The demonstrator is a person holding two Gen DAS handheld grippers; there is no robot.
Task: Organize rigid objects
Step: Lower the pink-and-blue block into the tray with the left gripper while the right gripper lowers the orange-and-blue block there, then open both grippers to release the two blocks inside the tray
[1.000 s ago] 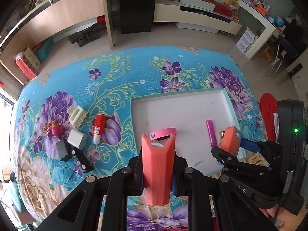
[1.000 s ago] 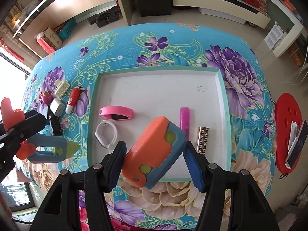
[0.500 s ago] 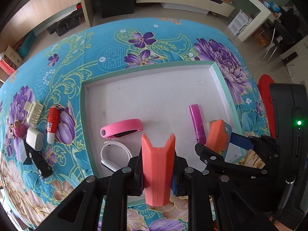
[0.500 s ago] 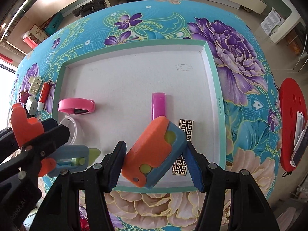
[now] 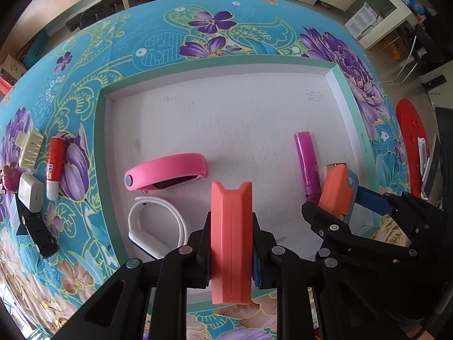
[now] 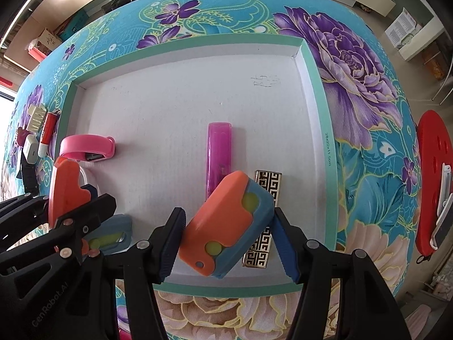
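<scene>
Orange-and-blue toy (image 6: 226,223) sits slanted between the blue pads of the right gripper (image 6: 228,215), which clamp it from both sides over the 6 o'clock part of the white tray (image 6: 198,48). In the right wrist view its orange half faces 10 o'clock and its blue half, with two yellow-green dots, faces 4 o'clock.

The left gripper (image 5: 231,221) grips a second piece, an orange toy (image 5: 231,240), edge-on and upright in its own view. Its jaws are only just starting to ease apart, with the toy still pinched between them. From the right wrist view this toy also shows a blue part with a yellow-green slot. It hangs at about 8 o'clock, over the tray's near left corner.

Inside the tray, a purple tube (image 6: 219,153) lies pointing toward 12 o'clock, its near end hidden behind the right gripper's toy. A gold patterned bar (image 6: 269,181) lies just beside it at 3 o'clock, partly covered as well. A pink band (image 5: 167,174) rests at 9 o'clock of the tray floor. A white band (image 5: 155,226) lies just below it, toward 7 o'clock.

On the flowered tablecloth (image 5: 203,28), beyond the tray's 9 o'clock rim, a loose cluster lies close together: a cream ribbed piece (image 5: 31,147), a red glue stick (image 5: 55,167), a white block (image 5: 31,195) and a black item (image 5: 39,232). A red stool (image 6: 433,181) stands past the table at 3 o'clock.
</scene>
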